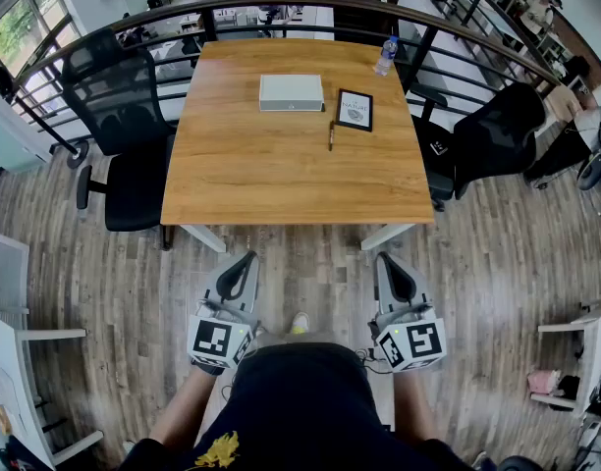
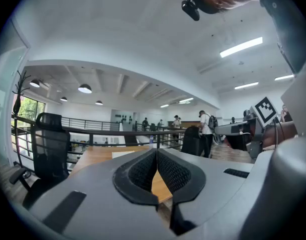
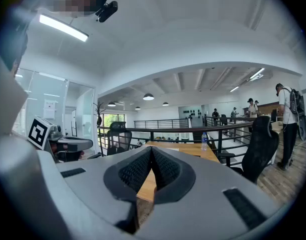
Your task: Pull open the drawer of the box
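I hold my left fingers (image 2: 140, 173) and right fingers (image 3: 135, 171) pressed together and empty, level, short of the desk's (image 1: 281, 180) near edge, likely a start pose, since the box (image 1: 291, 92) lies far-centre, well apart, its drawer apparently unopened.

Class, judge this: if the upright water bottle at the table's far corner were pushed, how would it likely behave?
The water bottle stands tall and narrow, so it would probably tip rather than slide. It looks like clear plastic, so it is likely light. Near the table edge, it could roll off.
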### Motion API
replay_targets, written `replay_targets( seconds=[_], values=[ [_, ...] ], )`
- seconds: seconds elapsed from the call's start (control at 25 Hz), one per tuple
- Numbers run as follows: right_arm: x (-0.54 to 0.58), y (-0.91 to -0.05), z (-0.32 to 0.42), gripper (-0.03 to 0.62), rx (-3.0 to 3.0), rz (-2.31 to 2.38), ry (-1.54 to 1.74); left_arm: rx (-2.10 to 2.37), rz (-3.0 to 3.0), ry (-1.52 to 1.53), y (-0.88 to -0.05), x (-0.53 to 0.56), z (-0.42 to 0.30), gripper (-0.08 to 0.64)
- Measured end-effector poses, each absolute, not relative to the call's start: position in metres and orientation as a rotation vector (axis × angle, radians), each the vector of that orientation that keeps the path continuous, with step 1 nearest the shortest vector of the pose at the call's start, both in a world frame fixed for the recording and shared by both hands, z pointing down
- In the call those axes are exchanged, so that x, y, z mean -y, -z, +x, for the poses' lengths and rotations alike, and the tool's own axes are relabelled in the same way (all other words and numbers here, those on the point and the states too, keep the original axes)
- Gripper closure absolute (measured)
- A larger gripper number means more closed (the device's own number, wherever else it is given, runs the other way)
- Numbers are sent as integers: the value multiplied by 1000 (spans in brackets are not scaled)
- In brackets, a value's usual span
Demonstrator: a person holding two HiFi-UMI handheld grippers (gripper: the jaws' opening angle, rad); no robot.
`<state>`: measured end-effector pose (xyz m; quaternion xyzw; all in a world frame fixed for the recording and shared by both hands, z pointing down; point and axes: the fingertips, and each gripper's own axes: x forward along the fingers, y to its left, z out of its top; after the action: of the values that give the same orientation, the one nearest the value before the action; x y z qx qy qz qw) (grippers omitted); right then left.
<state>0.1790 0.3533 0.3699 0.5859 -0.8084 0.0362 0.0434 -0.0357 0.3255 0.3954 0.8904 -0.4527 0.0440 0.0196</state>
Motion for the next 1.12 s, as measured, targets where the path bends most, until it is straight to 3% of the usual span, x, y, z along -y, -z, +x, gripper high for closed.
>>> replay_targets(
  seconds=[0.24,1.12],
  values=[
    [-357,-367,188,595,2460,1816,-97,1575,2613,-76,-393,-315,-51,543],
    [-341,-377,196,595,2485,1789,-146,1540,2652,-160,-403,-308,-32,542]
  ],
)
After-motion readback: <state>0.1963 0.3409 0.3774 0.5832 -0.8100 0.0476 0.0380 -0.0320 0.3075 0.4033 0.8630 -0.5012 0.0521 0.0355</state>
